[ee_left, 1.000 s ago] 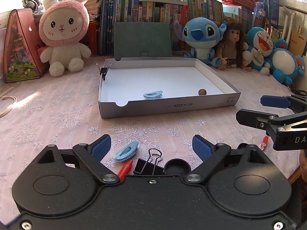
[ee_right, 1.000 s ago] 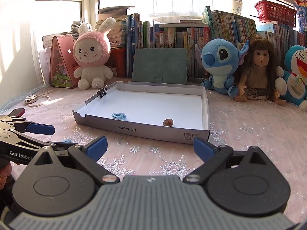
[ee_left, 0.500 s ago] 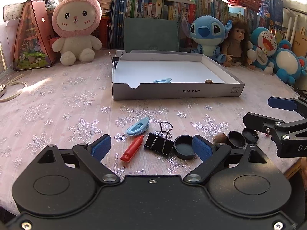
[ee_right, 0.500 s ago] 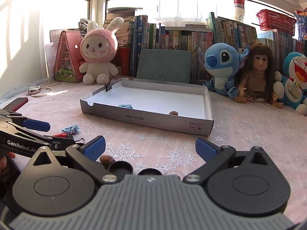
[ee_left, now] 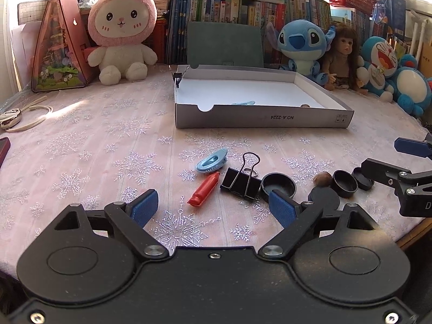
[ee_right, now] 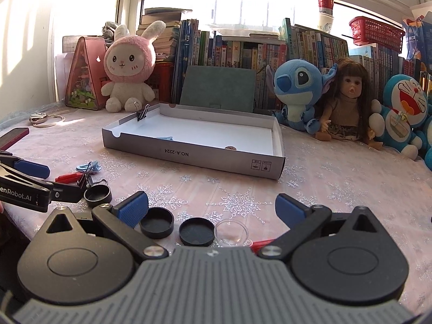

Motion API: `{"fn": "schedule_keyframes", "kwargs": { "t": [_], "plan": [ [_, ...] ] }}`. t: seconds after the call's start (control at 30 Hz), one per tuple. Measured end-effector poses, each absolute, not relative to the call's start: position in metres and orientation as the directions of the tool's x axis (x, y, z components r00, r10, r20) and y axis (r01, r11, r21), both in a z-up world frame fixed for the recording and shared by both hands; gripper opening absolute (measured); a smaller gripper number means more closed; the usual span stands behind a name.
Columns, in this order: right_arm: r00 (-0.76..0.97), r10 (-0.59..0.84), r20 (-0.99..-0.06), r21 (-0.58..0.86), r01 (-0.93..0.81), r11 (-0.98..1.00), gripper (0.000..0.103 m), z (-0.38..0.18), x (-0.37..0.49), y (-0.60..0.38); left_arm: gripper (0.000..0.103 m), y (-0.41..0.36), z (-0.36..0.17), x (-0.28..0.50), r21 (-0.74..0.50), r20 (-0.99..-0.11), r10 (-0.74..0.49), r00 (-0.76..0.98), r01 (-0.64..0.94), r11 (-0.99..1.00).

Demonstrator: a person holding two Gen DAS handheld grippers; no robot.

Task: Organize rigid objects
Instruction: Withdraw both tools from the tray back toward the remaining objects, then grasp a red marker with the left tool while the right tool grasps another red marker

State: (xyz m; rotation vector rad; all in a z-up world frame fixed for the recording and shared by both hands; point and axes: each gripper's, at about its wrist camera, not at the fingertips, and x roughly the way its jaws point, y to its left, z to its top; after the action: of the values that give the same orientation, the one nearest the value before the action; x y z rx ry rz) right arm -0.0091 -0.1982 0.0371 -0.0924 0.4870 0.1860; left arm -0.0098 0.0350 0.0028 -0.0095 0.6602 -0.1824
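Observation:
My left gripper (ee_left: pixel 213 208) is open and empty, just short of a row of small objects on the tablecloth: a blue clip (ee_left: pixel 212 160), a red tube (ee_left: pixel 204 189), a black binder clip (ee_left: pixel 241 182), a black cap (ee_left: pixel 278 184) and a brown nut (ee_left: pixel 322 179). My right gripper (ee_right: pixel 212 212) is open and empty above two black caps (ee_right: pixel 156 222) (ee_right: pixel 196 230) and a clear lid (ee_right: pixel 231 233). The white box (ee_left: pixel 262 120) beyond holds a blue clip (ee_left: pixel 243 103) and a nut (ee_right: pixel 230 148).
Plush toys, a doll (ee_right: pixel 347 100) and books line the back. A green folder (ee_left: pixel 224 44) stands behind the box. A binder clip (ee_left: pixel 177 76) grips the box's far left corner. A key fob with cord (ee_left: pixel 10 114) lies at the left. The table edge (ee_left: pixel 413 232) is near on the right.
Both grippers have pulled back toward the near table edge and lowered, so the box looks farther off and the loose objects now lie in front of the fingers. Both stay open.

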Motion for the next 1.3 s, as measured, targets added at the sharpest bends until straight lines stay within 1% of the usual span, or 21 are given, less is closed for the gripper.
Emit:
{"fn": "schedule_keyframes", "kwargs": {
  "t": [0.13,0.17,0.23,0.3,0.4,0.53,0.97,1.07,1.2,1.3],
  "plan": [
    [0.861,0.151,-0.485,-0.043,-0.196,0.98,0.103,0.035,-0.011,-0.2,0.089,0.042,0.002,-0.013,-0.095,-0.604,-0.18,0.776,0.154,0.984],
    [0.86,0.151,-0.488,-0.046,-0.197,0.979,0.103,0.034,-0.012,-0.2,0.088,0.043,0.002,-0.013,-0.098,-0.607,-0.179,0.774,0.151,0.984],
    [0.858,0.149,-0.493,-0.054,-0.201,0.978,0.103,0.033,-0.013,-0.199,0.08,0.044,0.003,-0.013,-0.1,-0.609,-0.172,0.775,0.14,0.985],
    [0.856,0.147,-0.496,-0.059,-0.202,0.978,0.103,0.032,-0.014,-0.199,0.066,0.045,0.004,-0.014,-0.096,-0.607,-0.161,0.779,0.13,0.987],
    [0.854,0.147,-0.499,-0.062,-0.204,0.977,0.103,0.031,-0.017,-0.199,0.055,0.045,0.005,-0.014,-0.09,-0.606,-0.152,0.781,0.123,0.988],
    [0.857,0.131,-0.499,-0.071,-0.19,0.979,0.103,0.031,-0.019,-0.203,0.053,0.05,0.005,-0.014,-0.08,-0.61,-0.134,0.781,0.108,0.991],
    [0.844,0.079,-0.531,-0.053,-0.126,0.991,0.102,0.03,-0.02,-0.23,0.053,0.072,0.002,-0.007,-0.026,-0.615,-0.019,0.788,0.004,1.0],
    [0.842,0.064,-0.536,-0.052,-0.108,0.993,0.101,0.028,-0.02,-0.235,0.052,0.071,0.003,-0.007,-0.032,-0.616,-0.03,0.787,0.013,0.999],
    [0.839,0.04,-0.542,-0.056,-0.084,0.995,0.101,0.027,-0.02,-0.241,0.052,0.064,0.002,-0.002,-0.001,-0.61,-0.014,0.792,0.018,1.0],
    [0.837,0.032,-0.546,-0.053,-0.073,0.996,0.101,0.027,-0.02,-0.244,0.052,0.06,0.002,0.001,-0.009,-0.608,-0.022,0.793,0.021,1.0]
  ]
}}
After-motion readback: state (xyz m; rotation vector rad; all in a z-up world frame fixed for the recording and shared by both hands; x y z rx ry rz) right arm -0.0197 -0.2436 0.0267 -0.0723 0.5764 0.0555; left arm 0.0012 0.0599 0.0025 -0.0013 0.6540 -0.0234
